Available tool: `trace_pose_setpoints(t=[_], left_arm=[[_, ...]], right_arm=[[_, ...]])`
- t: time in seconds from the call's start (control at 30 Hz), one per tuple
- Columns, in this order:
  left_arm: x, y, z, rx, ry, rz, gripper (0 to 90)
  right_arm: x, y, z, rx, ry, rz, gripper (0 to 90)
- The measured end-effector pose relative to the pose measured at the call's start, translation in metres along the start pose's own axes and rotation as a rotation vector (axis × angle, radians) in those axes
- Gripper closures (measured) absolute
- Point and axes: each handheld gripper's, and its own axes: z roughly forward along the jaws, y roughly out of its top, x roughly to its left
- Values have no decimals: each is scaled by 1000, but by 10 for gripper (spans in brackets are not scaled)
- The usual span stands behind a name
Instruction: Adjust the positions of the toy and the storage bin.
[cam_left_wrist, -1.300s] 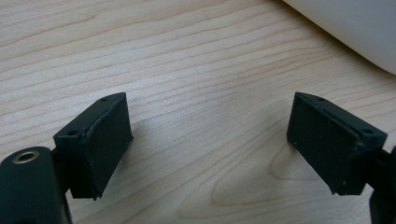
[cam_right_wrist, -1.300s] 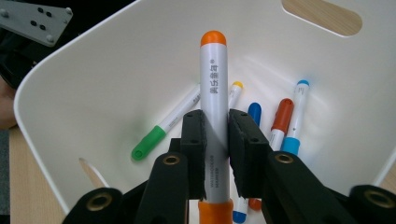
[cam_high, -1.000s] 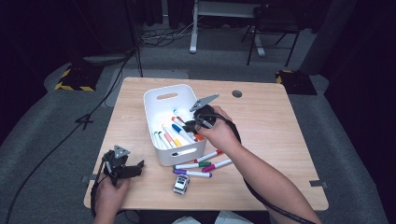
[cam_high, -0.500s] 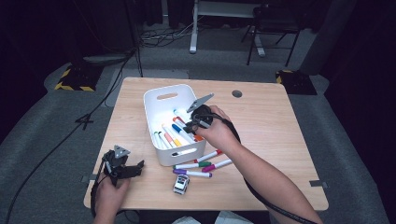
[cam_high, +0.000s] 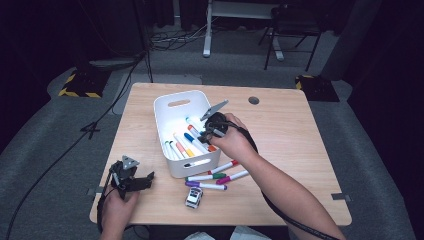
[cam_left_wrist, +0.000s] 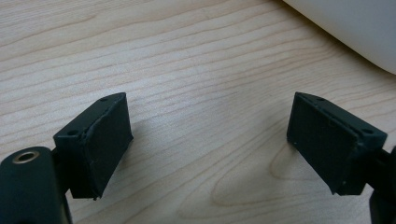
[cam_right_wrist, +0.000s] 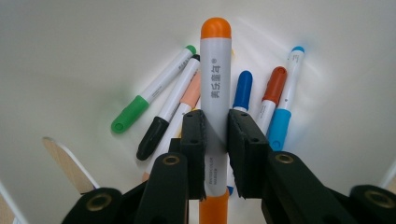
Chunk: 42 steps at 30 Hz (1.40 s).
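The right gripper (cam_right_wrist: 215, 135) pinches an orange marker (cam_right_wrist: 215, 84) at mid-barrel, its jaws pressed against the white barrel from either side, and holds it over the bin (cam_high: 172, 102), whose other markers (cam_right_wrist: 243, 88) lie just beyond the tip. The marker's long axis runs straight out along the jaws: one orange cap points away from the gripper toward the bin floor, and the other orange end sits back between the jaw arms. It looks light and rigid, a smooth plastic tube that could slide or twist in the pads if held loosely; the present hold near the middle seems right, since it keeps the marker balanced and leaves both ends free. Letting go from here should drop it among the rest without harm. The left gripper (cam_left_wrist: 210, 140) rests low over bare table (cam_left_wrist: 196, 56), jaws spread wide with nothing between them, the bin's wall off beyond its right jaw.
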Motion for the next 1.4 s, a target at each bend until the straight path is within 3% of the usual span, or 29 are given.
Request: trace_pose_setpoints(t=[0.13, 0.17, 0.2, 0.4, 0.67, 0.93, 1.17, 1.4], left_arm=[[0, 0, 0, 0, 0, 0, 141], [0, 0, 0, 2, -2, 0, 141], [0, 0, 0, 0, -1, 0, 141], [0, 0, 0, 3, -1, -1, 141], [0, 0, 0, 3, -2, -1, 141], [0, 0, 0, 5, -2, 0, 141], [1, 1, 0, 6, -4, 0, 141], [1, 1, 0, 6, -4, 0, 141]], right_arm=[[0, 0, 0, 1, -4, -3, 756], [0, 0, 0, -4, 8, 12, 651], [0, 0, 1, -10, 20, 28, 617], [5, 0, -9, -80, 36, 30, 581], [7, -9, -45, -185, 63, 16, 590], [-10, -39, -81, -259, 77, 55, 592], [-25, -72, -82, -227, 63, 65, 595], [-24, -95, -52, -141, 84, 71, 578]])
